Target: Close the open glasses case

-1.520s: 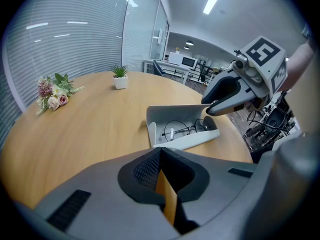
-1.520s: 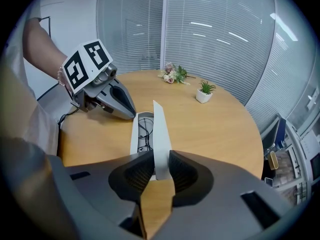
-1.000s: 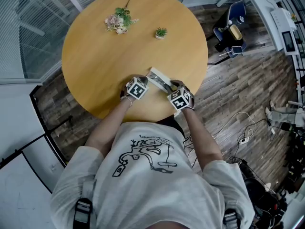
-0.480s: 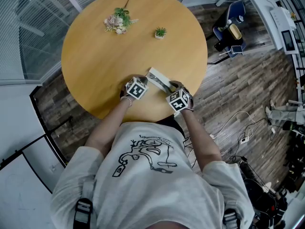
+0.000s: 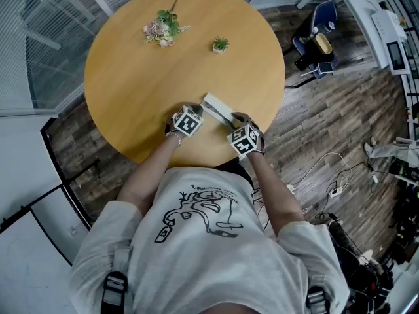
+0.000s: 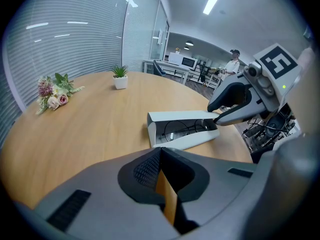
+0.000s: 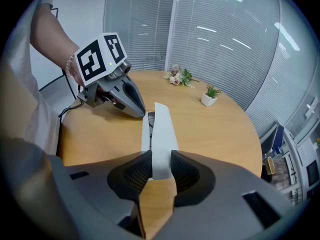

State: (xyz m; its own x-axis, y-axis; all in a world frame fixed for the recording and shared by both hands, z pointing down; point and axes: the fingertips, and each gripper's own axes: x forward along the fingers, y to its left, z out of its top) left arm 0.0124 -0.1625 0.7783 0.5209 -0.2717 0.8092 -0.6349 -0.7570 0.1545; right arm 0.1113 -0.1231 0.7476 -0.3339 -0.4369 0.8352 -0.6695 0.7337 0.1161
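Note:
A light grey glasses case (image 5: 218,108) lies open on the round wooden table (image 5: 137,90), near its front edge. Dark-framed glasses (image 6: 181,127) lie inside it. The raised lid (image 7: 162,134) stands between the pads of my right gripper (image 7: 161,171), which touch it on both sides while the jaws are opening. My right gripper (image 6: 216,120) reaches the case's right end. My left gripper (image 6: 161,156) is shut with nothing in it. Its tips (image 7: 141,112) sit at the case's left end, close beside it.
A small bunch of flowers (image 5: 162,30) and a little potted plant (image 5: 221,44) lie at the table's far side. The table edge runs just in front of the person's body. A blue seat with bags (image 5: 315,43) and cables (image 5: 330,175) are on the floor to the right.

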